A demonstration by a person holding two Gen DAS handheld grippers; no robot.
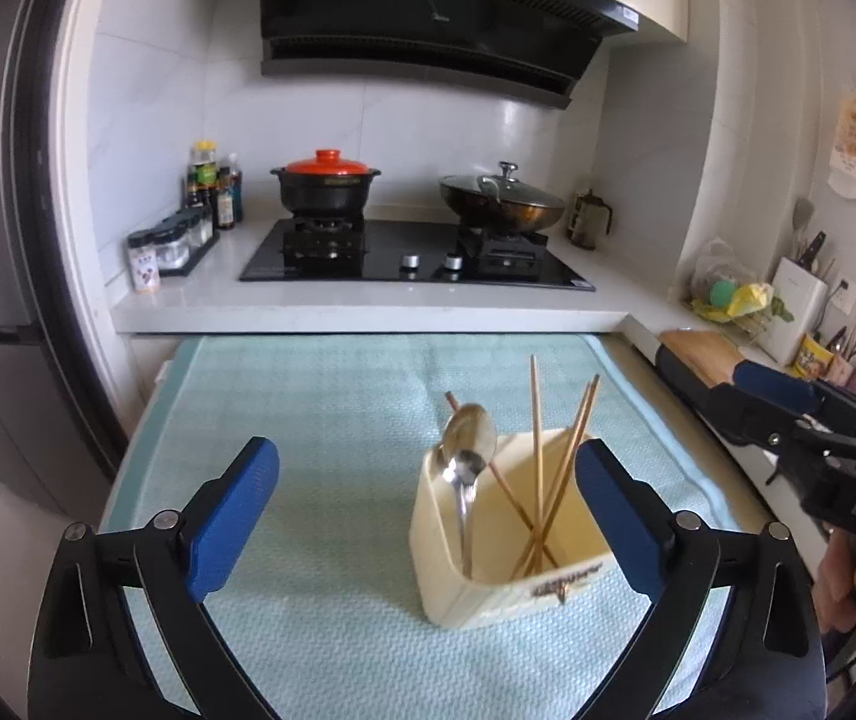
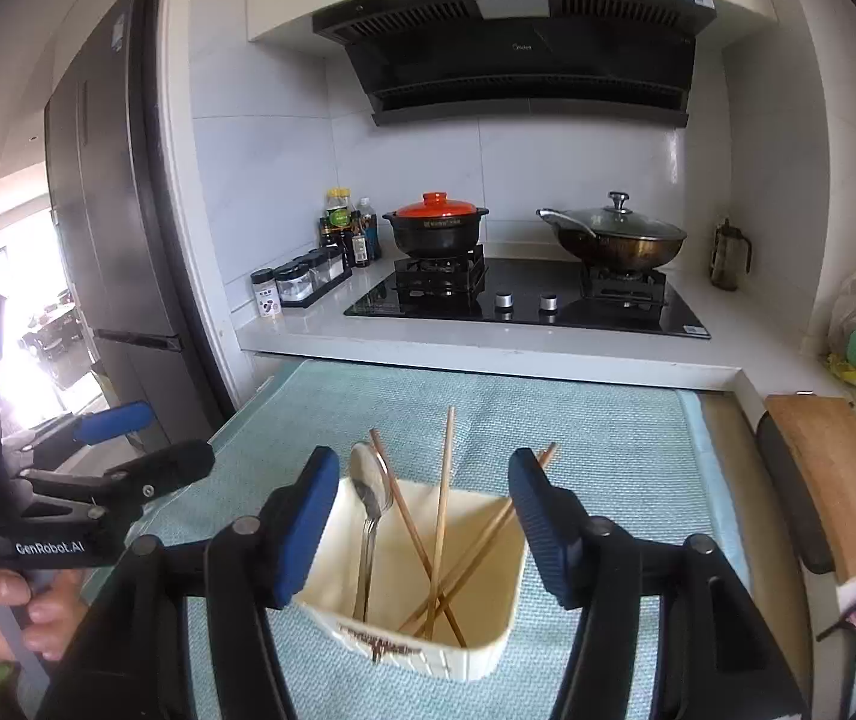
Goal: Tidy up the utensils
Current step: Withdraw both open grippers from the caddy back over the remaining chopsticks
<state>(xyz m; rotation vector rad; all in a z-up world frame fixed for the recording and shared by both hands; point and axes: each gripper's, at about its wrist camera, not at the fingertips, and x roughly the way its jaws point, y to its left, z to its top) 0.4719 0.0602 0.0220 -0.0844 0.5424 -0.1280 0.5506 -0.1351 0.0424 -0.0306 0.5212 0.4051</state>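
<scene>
Holder [image 1: 475, 576] cream, open-topped, upright on the light blue-green mat [image 1: 320, 396], right of centre in the left wrist view and near the middle in the right wrist view [image 2: 410, 636]. Inside it: two metal spoons [image 1: 468, 450], bowls up, leaning against the left wall, plus wooden chopsticks [image 1: 538, 450] fanned out and crossing low in the holder, tips sticking out above the rim. Same set in the right view: spoons [image 2: 371, 492] on the left side, chopsticks [image 2: 442, 510] centre and right.

Left gripper [image 1: 428, 510]: jaws wide apart, nothing between the blue pads; left pad [image 1: 236, 516] over bare mat, right pad [image 1: 619, 522] just beside the holder's right wall, contact unclear. Seen from the right wrist, the left gripper [image 2: 128, 444] sits at the left edge of the mat, held by a hand [image 2: 2, 606].

Right gripper [image 2: 422, 528]: jaws also wide, straddling the holder from the near side, pads [image 2: 308, 528] either side of its rim, gripping nothing. In the left view the right gripper [image 1: 787, 402] is at the right edge, well clear of the holder; jaw gap hard to read there.

Far side: white counter [image 1: 368, 306] with black hob [image 1: 416, 258], black pot with orange lid [image 1: 326, 180] on the left burner, wok with glass lid [image 1: 502, 201] on the right. Wooden board [image 2: 835, 474] right of the mat.
</scene>
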